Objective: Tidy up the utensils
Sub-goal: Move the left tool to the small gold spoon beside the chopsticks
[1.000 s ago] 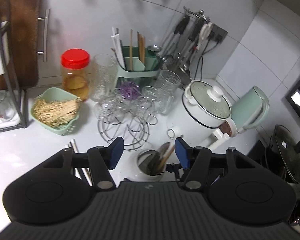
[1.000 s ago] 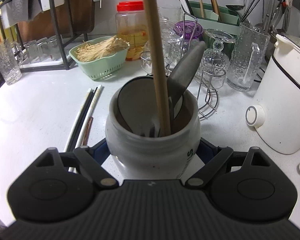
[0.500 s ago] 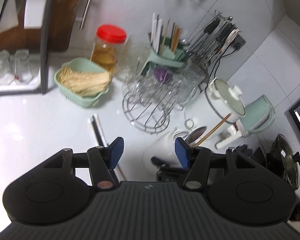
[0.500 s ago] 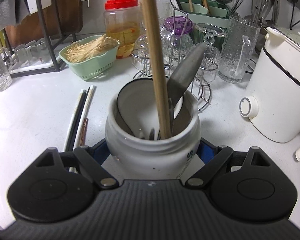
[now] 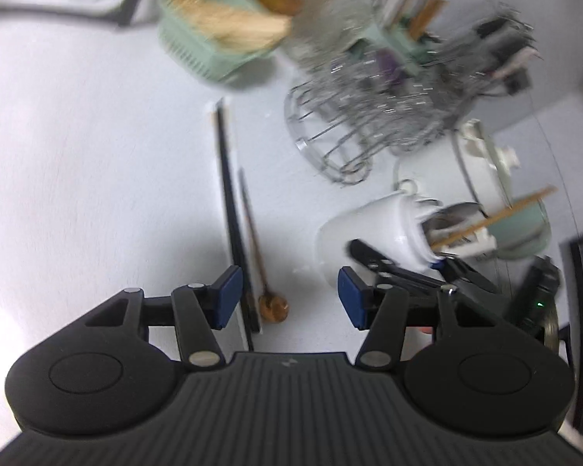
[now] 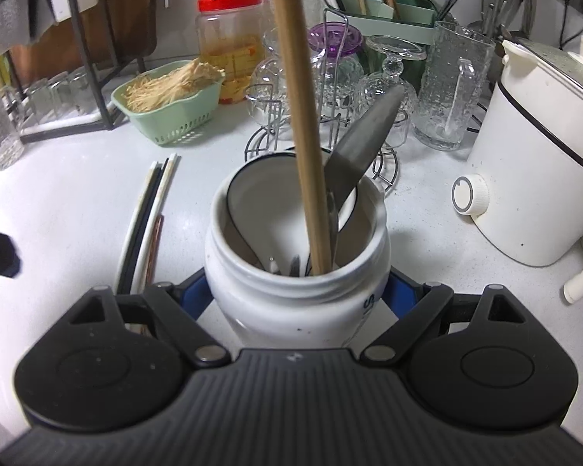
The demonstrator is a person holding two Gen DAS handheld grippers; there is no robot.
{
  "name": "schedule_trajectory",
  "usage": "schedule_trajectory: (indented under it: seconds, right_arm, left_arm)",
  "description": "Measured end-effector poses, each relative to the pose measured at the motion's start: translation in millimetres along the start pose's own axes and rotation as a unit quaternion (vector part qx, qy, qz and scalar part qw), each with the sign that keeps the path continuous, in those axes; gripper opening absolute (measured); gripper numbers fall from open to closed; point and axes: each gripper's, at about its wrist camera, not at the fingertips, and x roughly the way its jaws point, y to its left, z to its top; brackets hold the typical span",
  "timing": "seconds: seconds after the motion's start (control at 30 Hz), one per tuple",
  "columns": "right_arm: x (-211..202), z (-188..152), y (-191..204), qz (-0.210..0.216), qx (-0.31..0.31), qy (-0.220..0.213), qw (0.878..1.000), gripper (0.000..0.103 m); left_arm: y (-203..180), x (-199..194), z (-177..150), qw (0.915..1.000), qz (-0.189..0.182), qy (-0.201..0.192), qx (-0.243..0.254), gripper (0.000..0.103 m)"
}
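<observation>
My right gripper (image 6: 296, 291) is shut on a white ceramic jar (image 6: 295, 303) that stands on the white counter. The jar holds a long wooden stick (image 6: 303, 116), a grey spatula (image 6: 365, 143) and small cutlery. To the jar's left, white and black chopsticks (image 6: 147, 213) and a brown wooden spoon (image 5: 272, 306) lie on the counter. My left gripper (image 5: 289, 287) hovers low over their near ends, its jaws closing. The spoon's bowl and the chopstick ends lie between the blue pads (image 5: 229, 295), untouched. The left wrist view is blurred and shows the jar (image 5: 365, 229) to the right.
Behind the jar stand a wire rack of upturned glasses (image 6: 330, 89), a green basket of pale sticks (image 6: 167, 105), a red-lidded jar (image 6: 229, 42) and a green utensil caddy (image 6: 384, 11). A white cooker (image 6: 532, 171) is at the right. A black dish rack (image 6: 58, 58) fills the back left.
The left gripper has dropped toward the counter and rolled, so the chopsticks and spoon now lie between its jaws. The right gripper keeps its hold on the jar, nearly still.
</observation>
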Motion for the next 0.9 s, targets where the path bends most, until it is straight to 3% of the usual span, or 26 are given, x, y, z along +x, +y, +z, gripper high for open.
schedule_trajectory:
  seconds: [0.1, 0.23, 0.33, 0.6, 0.8, 0.9]
  right_arm:
    - [-1.9, -1.3, -4.7, 0.010, -0.012, 0.005, 1.000, 0.091]
    - [-3.5, -3.8, -7.1, 0.020, -0.021, -0.001, 1.000, 0.091]
    - [-3.6, -2.5, -8.3, 0.024, -0.027, 0.002, 0.999, 0.091]
    - [-5.3, -5.7, -13.7, 0.042, -0.043, -0.001, 0.998, 0.091]
    - [-5.1, -6.8, -15.6, 0.049, -0.048, -0.002, 0.998, 0.091]
    - [-5.3, -7.0, -15.8, 0.050, -0.049, -0.003, 0.998, 0.091]
  left_arm:
    - [16.1, 12.4, -13.1, 0.9957, -0.045, 0.006, -0.081, 0.058]
    - [29.6, 33.2, -29.1, 0.9840, -0.054, 0.021, -0.169, 0.055]
    - [36.6, 45.1, -39.9, 0.9703, -0.062, 0.026, -0.232, 0.053]
    - [42.7, 68.8, -51.5, 0.9425, -0.035, 0.019, -0.332, 0.041]
    - [36.5, 75.3, -50.1, 0.9299, 0.005, 0.006, -0.368, 0.028]
    - [32.8, 74.8, -48.6, 0.9221, 0.022, 0.002, -0.386, 0.027]
